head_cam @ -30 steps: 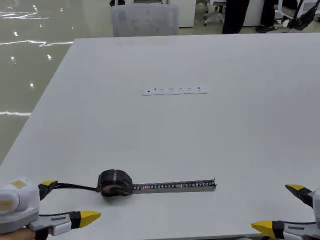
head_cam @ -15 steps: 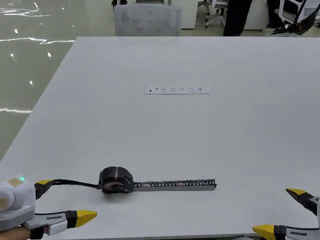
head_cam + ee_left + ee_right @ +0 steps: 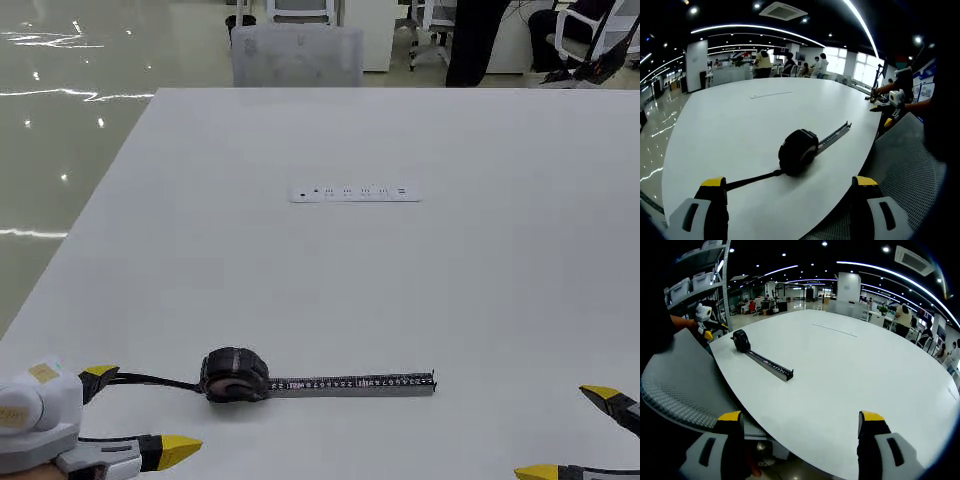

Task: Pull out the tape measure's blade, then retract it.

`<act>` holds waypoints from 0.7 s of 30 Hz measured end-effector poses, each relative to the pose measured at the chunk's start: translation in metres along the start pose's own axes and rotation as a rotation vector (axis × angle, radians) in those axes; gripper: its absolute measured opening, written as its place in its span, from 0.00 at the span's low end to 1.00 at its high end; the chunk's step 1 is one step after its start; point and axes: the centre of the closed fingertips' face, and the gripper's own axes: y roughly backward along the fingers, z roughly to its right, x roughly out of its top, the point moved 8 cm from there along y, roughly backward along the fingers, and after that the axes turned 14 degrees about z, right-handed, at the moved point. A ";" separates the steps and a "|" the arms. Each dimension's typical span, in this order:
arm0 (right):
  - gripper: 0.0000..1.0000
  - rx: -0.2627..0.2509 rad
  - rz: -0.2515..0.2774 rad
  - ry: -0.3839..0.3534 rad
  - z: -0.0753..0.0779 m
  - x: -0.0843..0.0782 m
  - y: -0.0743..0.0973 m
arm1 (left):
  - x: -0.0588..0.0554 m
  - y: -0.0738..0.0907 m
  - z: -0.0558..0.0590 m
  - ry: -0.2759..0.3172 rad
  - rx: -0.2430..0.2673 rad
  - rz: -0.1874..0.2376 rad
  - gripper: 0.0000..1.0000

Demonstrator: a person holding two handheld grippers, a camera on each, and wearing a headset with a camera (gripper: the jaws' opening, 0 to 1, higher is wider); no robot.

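Tape measure (image 3: 234, 375) lies near the surface (image 3: 400, 280) front edge, blade (image 3: 355, 384) partly out. Left gripper (image 3: 140, 408) and right gripper (image 3: 568, 432) are both released. I judge the case rigid and the blade springy, so I would grip the end hook (image 3: 431, 379).

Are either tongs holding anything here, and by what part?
Nothing held: left tongs and right tongs both open; tape measure lies on the table, blade out.

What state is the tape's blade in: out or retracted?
Out: the blade lies extended along the table from the black case.
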 end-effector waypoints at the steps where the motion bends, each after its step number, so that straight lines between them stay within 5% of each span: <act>1: 0.96 0.002 -0.005 0.008 0.001 -0.001 0.000 | -0.001 0.001 -0.001 0.013 -0.001 0.001 1.00; 8: 0.93 0.008 -0.047 -0.015 0.002 -0.006 0.000 | 0.001 0.004 -0.003 0.022 0.017 0.004 1.00; 11: 0.93 0.021 -0.031 0.039 0.000 -0.004 -0.002 | 0.003 0.003 -0.004 0.030 0.024 0.005 1.00; 16: 0.95 0.022 -0.019 0.038 -0.002 0.006 -0.004 | 0.022 -0.003 0.004 0.014 0.016 0.037 1.00; 21: 0.94 0.039 -0.019 0.063 -0.004 0.016 -0.007 | 0.028 -0.010 0.005 -0.011 0.032 0.028 1.00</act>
